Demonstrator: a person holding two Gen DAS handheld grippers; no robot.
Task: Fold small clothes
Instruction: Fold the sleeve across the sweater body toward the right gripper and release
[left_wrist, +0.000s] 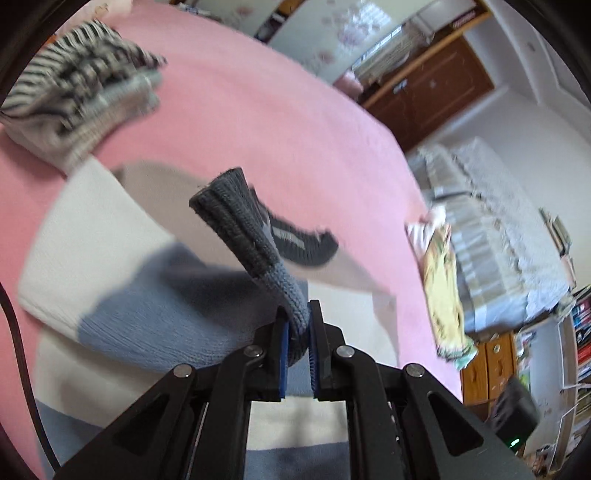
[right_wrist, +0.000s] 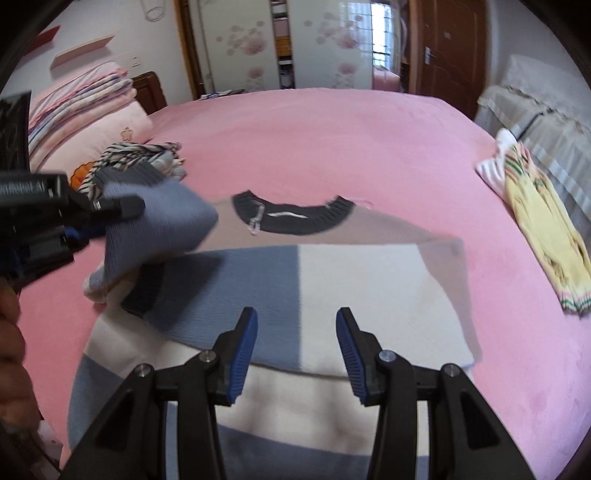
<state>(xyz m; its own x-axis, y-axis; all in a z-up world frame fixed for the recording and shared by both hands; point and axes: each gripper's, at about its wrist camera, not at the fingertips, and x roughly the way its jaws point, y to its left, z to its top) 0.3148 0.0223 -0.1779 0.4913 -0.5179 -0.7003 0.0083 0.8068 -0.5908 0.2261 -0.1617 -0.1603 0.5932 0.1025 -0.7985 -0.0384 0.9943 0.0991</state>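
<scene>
Colour-block sweater (right_wrist: 332, 280): flat on pink bed (right_wrist: 332, 140), collar at 12 o'clock. Left gripper (left_wrist: 299, 325): clamped on the blue sleeve (left_wrist: 258, 236), lifted over the body. Right gripper (right_wrist: 295, 332): jaws apart, empty, above the hem. Striped pile (right_wrist: 140, 155) at 10 o'clock, yellow garment (right_wrist: 543, 221) at 3 o'clock by the bed edge; bare bedspread between.

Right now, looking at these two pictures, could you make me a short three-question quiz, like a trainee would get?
1. True or false: the right gripper holds part of the sweater.
2. What is the left gripper clamped on: A) the sleeve, B) the dark collar, C) the yellow garment?
3. Fill in: the bed cover is ____.

Key: 1 false, its jaws stand open and empty above the sweater. 2 A. 3 pink.
</scene>
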